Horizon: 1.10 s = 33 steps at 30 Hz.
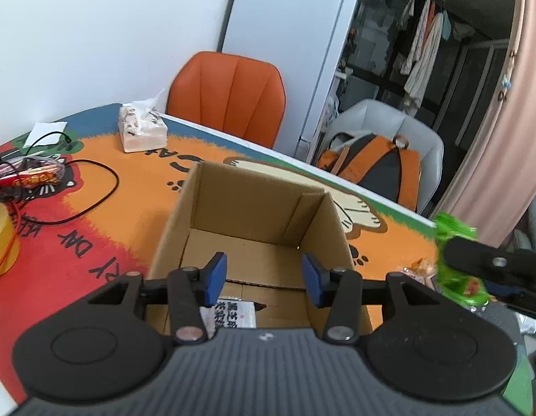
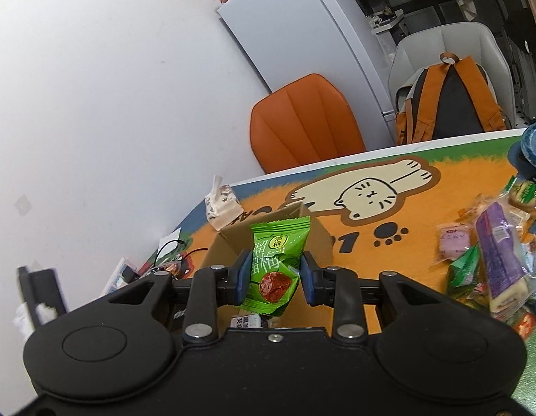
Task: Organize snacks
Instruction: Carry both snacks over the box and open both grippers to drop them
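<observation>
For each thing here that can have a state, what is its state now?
cardboard box: open on top, upright, one packet inside
green snack packet: held off the table
right gripper: shut on the green snack packet
left gripper: open, holding nothing
snack pile: loose on the table
tissue pack: opened

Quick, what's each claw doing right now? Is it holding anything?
Left claw: open, holding nothing, over the cardboard box.
Right claw: shut on a green plum snack packet.
</observation>
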### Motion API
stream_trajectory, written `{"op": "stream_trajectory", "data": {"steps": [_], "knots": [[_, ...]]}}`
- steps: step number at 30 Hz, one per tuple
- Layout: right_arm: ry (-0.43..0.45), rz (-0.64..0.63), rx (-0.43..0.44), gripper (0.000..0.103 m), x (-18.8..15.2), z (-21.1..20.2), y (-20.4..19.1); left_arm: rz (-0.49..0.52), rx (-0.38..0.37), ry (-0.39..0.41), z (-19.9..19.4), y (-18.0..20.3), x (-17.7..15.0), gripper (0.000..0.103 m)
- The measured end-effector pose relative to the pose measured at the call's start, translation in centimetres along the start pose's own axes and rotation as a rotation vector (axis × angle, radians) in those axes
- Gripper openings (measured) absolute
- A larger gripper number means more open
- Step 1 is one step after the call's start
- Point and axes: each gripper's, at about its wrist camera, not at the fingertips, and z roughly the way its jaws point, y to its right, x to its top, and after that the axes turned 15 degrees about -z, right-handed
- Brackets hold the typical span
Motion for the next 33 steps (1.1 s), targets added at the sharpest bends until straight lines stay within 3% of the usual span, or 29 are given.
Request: {"op": "stream_trajectory", "data": {"steps": [11,15,16,17,19,24,28,33], "knots": [[-0.011,-0.061,0.026,0.031,0.7,3.2,-2.8,-0.051,0.011,0.038,-2.3,-2.8,1.6,0.054],[-0.015,-0.083,0.036,0.035,0.6,4.4,-3.6,-0.061,0.013,0.038,-2.7,-3.4,1.8,0.073],[-0.016,-0.081,0.038,0.038,0.6,4.5,-3.6,-0.062,0.015,0.039,-2.8,-3.5,1.8,0.079],[-0.016,-0.076,0.044,0.051,0.6,4.6,-3.6,-0.062,0.016,0.041,-3.0,-3.5,1.8,0.081],[-0.008,-0.057,0.040,0.065,0.4,4.4,-3.3,-0.060,0.018,0.041,-3.1,-3.6,1.7,0.084],[-0.024,-0.034,0.008,0.065,-0.5,3.6,-2.7,-0.057,0.056,0.037,-2.9,-3.5,1.1,0.091],[-0.030,-0.039,-0.039,0.079,-1.3,1.9,-2.1,-0.060,0.053,0.026,-3.0,-3.3,0.5,0.092],[-0.018,-0.019,-0.103,0.084,-2.3,-0.8,-0.2,-0.046,0.017,0.027,-3.7,-2.2,-0.3,0.096]]}}
